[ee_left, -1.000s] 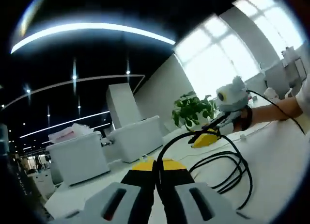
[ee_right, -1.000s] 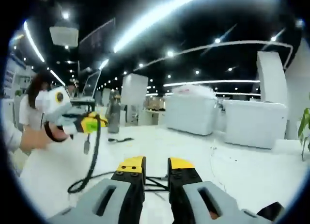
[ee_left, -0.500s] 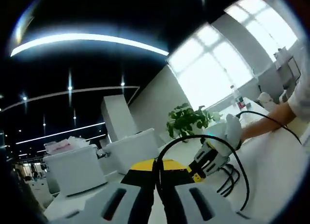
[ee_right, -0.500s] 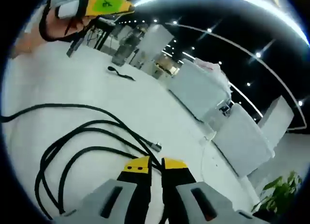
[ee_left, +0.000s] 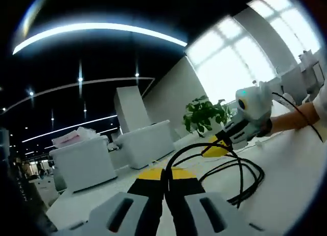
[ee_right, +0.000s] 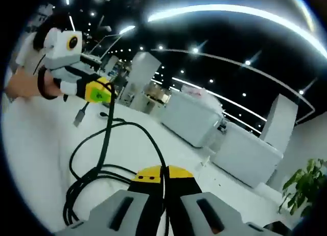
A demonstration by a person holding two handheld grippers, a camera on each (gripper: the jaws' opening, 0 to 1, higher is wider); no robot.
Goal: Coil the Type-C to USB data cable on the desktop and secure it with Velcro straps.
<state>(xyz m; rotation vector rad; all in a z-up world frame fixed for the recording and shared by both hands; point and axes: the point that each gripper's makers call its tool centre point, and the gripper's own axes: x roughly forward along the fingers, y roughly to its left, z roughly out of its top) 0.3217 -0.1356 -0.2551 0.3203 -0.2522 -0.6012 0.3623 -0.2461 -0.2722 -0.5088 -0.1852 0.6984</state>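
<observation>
Both tongs are pressed together on the black data cable [ee_left: 240, 180], each pinching a separate run of it between yellow-tipped jaws. In the left gripper view, the left gripper [ee_left: 164, 175] holds the cable at its tips; from there the cable arches up and forward, then drops to the white desktop [ee_left: 286, 169] ahead and to the right of the jaws, where several loops lie stacked. The right gripper [ee_left: 217, 148] appears beyond those loops, with the person's hand [ee_left: 288, 121] behind it. In the right gripper view, the right gripper [ee_right: 163, 173] clamps the cable at its tips, and the loops lie on the desktop to the left of the jaws. The left gripper [ee_right: 98, 90] stands farther off on the left, and a short tail ending in a connector [ee_right: 79, 115] hangs below it. The cable appears light, limp along its length yet springy in the bend, so the loops will probably tend to open when released. Its jacket looks smooth and may slide through a loose pinch. Judged best grip: across the gathered loops where they overlap, not on a single strand or the connector. A strap cannot be made out here.
</observation>
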